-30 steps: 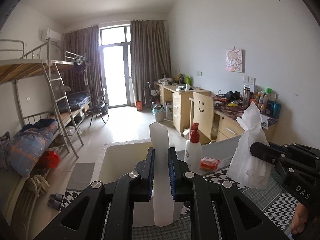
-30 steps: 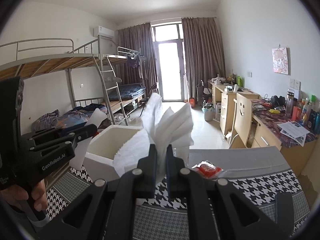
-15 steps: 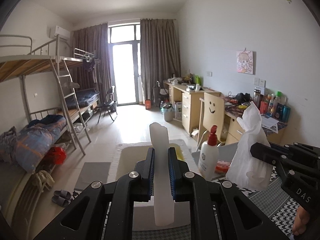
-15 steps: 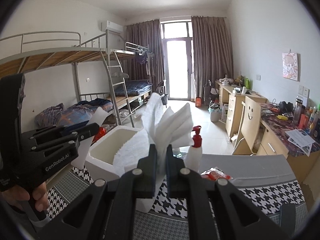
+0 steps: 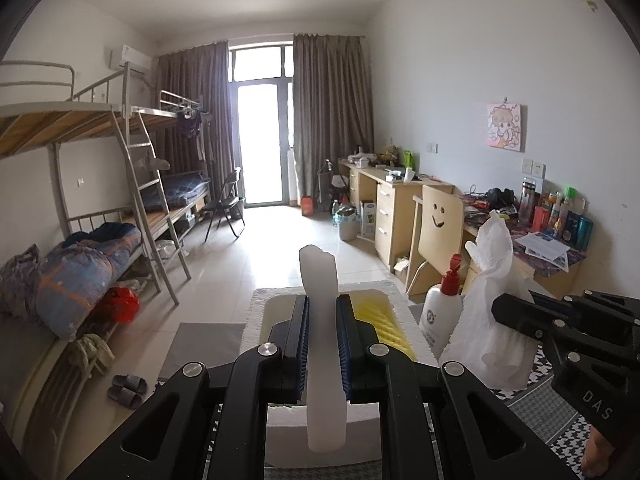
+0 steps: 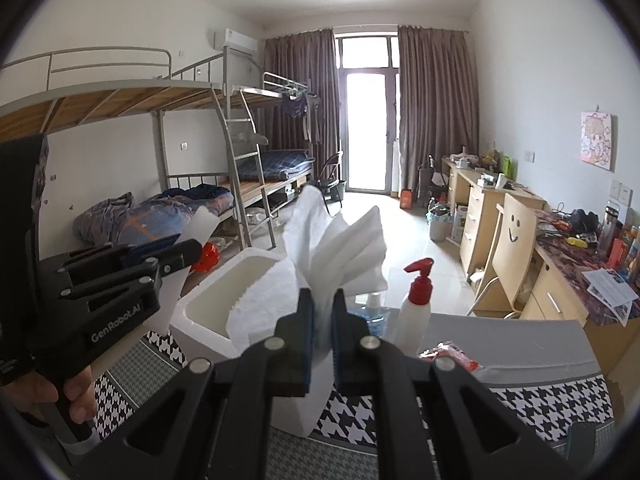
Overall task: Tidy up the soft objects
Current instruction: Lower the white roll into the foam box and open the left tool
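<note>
Left gripper [image 5: 322,344] clamped on a white foam strip [image 5: 323,356], held upright between the blue pads. Right gripper [image 6: 322,334] pinched shut on a bunch of white tissue-like sheets [image 6: 340,248] that fan upward above the fingers.

Change over the last second: in the left wrist view the white foam box [image 5: 260,312] has slid from half-hidden behind the fingers to lying directly under the strip, interior now open to view, with something yellow and ribbed [image 5: 378,320] inside, possibly a sponge, hard to tell. In the right wrist view the pump bottle with red top [image 6: 414,308] has emerged from behind the sheets, so both tools have lifted and advanced toward the box.

Reading: both soft items are in carry, neither yet deposited. Strip looks lined up over the box opening; sheets sit just right of it, above the houndstooth cloth [image 6: 520,404].
</note>
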Motion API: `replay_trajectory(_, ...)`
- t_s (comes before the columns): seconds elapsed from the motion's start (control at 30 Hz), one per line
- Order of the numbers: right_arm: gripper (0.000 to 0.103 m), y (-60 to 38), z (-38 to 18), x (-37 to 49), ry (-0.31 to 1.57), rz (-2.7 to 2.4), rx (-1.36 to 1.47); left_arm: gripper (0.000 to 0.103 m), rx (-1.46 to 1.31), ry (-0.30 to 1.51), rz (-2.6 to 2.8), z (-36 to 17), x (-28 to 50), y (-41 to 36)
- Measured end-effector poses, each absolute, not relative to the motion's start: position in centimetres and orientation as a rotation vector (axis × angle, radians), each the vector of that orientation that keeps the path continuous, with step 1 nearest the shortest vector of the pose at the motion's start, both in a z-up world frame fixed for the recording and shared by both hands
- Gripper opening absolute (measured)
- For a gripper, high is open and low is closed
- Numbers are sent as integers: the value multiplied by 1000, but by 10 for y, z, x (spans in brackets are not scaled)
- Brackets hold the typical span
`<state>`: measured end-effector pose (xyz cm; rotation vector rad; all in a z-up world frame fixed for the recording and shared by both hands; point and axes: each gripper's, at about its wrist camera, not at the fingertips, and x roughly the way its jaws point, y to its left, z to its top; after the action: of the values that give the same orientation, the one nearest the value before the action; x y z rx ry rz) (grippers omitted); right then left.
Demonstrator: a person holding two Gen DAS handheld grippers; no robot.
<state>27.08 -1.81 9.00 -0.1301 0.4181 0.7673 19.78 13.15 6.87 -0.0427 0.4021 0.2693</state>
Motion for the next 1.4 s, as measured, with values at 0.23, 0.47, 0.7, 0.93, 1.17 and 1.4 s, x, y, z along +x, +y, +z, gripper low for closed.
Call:
replay_trajectory(0.23, 11, -6, 87, 274, 427, 780, -154, 14, -53, 419, 288, 66, 206, 136)
replay_trajectory(0.47, 11, 8, 85, 277, 434, 788, -162, 14, -63, 443, 284, 63, 220, 144)
replay_trajectory(0.7, 11, 16, 83, 288, 453, 777, -167, 14, -81, 464, 287, 59, 228, 155)
replay_trajectory(0.93, 11, 21, 78, 294, 469, 777, -169, 14, -84, 488, 282, 52, 239, 160)
replay_trajectory(1.17, 11, 22, 77, 300, 482, 767, -165, 20, -102, 523, 261, 45, 254, 168)
replay_trajectory(1.4, 11, 23, 75, 304, 492, 750, -161, 67, -107, 568, 267, 34, 259, 174)
